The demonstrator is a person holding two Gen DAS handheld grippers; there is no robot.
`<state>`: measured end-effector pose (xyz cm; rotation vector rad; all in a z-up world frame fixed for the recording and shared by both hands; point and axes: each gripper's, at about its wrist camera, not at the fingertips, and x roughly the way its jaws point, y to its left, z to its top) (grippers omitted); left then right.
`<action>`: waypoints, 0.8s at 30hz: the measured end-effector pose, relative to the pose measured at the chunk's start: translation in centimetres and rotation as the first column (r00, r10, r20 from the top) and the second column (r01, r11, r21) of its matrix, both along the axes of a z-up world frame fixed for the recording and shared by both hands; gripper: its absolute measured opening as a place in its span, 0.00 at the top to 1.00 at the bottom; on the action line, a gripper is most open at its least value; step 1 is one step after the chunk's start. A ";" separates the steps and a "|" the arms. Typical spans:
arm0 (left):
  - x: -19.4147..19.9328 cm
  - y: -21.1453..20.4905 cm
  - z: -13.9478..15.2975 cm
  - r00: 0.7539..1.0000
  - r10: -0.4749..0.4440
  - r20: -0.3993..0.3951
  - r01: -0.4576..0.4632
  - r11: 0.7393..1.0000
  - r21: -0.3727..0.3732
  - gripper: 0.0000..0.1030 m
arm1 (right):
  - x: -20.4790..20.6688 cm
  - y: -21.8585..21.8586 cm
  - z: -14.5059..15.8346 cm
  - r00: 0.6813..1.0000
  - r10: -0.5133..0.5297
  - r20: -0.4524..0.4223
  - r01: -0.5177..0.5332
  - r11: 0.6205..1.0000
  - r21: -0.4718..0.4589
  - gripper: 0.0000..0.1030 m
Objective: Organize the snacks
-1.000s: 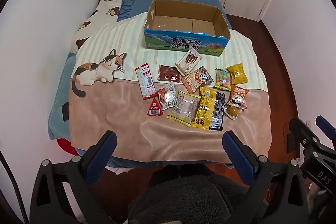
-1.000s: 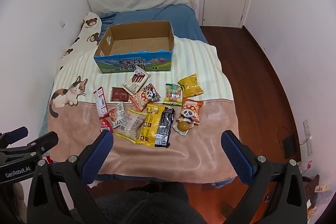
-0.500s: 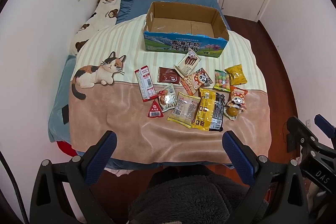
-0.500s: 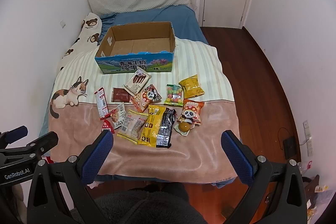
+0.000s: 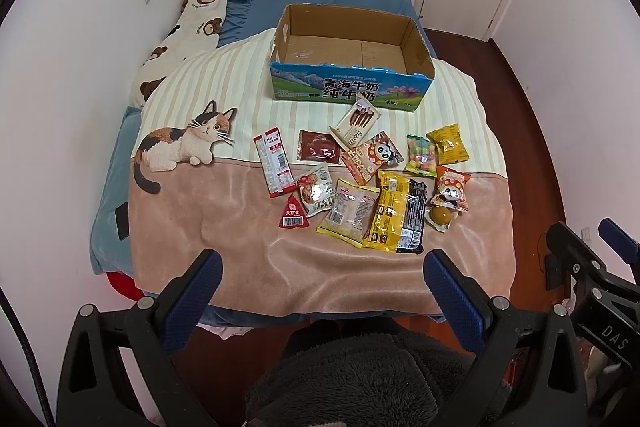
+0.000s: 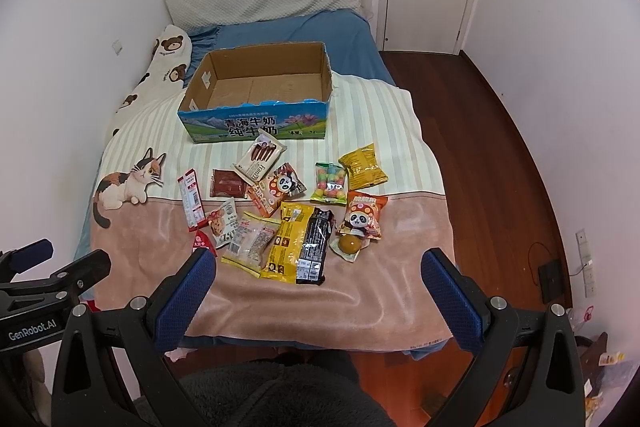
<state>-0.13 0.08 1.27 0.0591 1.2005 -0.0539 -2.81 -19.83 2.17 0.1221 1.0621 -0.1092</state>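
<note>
Left wrist view: we've got both grippers (image 5: 320,291) (image 6: 318,289) spread wide, holding nothing, snacks (image 5: 360,179) lying near the box (image 5: 352,67).

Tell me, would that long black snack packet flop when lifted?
Probably stiffer than most: the long black snack packet looks evenly filled along its length. Its glossy wrapper may slip. It overlaps the yellow packet, so lifting it might nudge that.

Before me the snack packets (image 5: 360,183) lie flat and clustered, some overlapping, on the bed blanket (image 5: 240,235); the open cardboard box (image 5: 352,57) beyond them looks empty.
</note>
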 end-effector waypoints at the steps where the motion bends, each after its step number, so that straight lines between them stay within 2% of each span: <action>1: 0.0 0.0 0.0 1.000 0.001 -0.001 -0.001 1.000 0.000 0.00 | 0.0 0.1 0.0 1.000 0.000 0.000 0.000 1.000 -0.004 0.00; 24: 0.4 -0.2 0.4 1.000 0.004 -0.001 -0.004 1.000 -0.002 0.00 | 0.6 -0.3 -0.2 1.000 0.003 -0.001 -0.003 1.000 -0.005 0.00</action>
